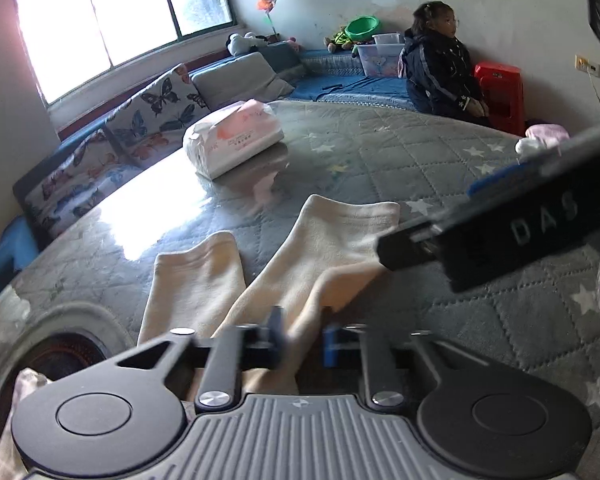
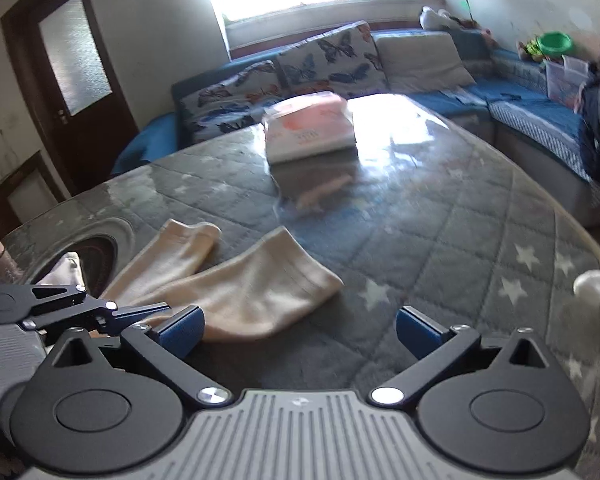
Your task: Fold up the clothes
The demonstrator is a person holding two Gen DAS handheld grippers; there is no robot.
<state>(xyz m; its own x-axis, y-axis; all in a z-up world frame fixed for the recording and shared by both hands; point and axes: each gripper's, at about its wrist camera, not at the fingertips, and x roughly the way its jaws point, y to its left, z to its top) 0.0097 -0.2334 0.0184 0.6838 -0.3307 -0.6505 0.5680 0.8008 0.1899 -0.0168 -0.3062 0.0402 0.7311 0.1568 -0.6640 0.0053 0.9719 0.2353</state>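
Your left gripper is clamped on the near edge of the cream garment, which lies spread on the quilted table. To the right, your right gripper has its fingers wide apart, holding nothing, just beside the cloth.

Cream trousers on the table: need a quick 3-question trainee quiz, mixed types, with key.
1. True or false: the right gripper is shut on the cream trousers.
2. Which gripper pinches the trousers? A) left gripper B) right gripper C) neither
3. Fill in: the grey quilted table cover is patterned with white ____.

Key: 1 false, its jaws stand wide open beside the cloth; 2 A; 3 stars.
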